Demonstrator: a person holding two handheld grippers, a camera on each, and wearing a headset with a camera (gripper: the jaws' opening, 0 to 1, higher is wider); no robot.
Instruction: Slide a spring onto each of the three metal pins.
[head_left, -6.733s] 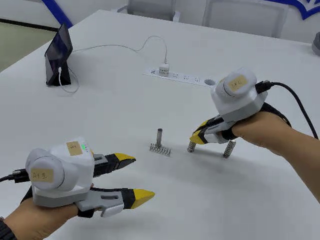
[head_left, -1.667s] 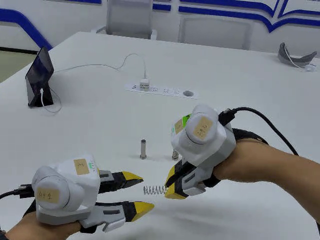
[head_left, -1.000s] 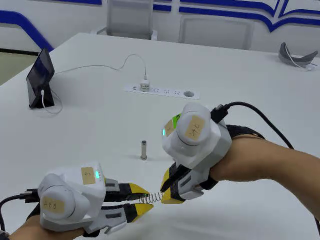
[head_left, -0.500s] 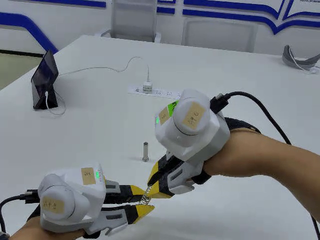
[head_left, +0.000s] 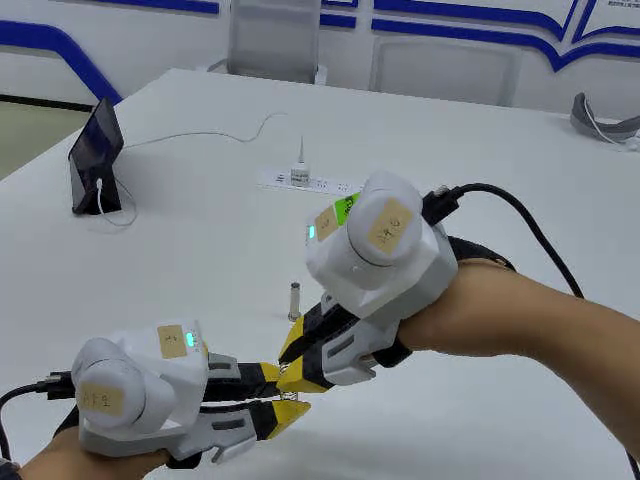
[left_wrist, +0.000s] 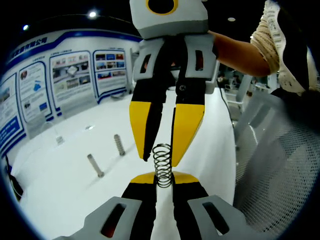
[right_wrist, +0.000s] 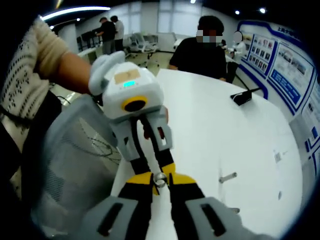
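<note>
Now the spring (left_wrist: 162, 165) spans tip to tip, left tongs (left_wrist: 163, 179) and right tongs (right_wrist: 160, 182) both clenched on it, axis roughly level, just this side of the bare pin (head_left: 294, 300); right tongs nearer.

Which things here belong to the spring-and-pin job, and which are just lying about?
Job: spring gripped by left claw and right claw; bare pin; sprung pin.
Lying about: power strip; tablet; white cable.
</note>
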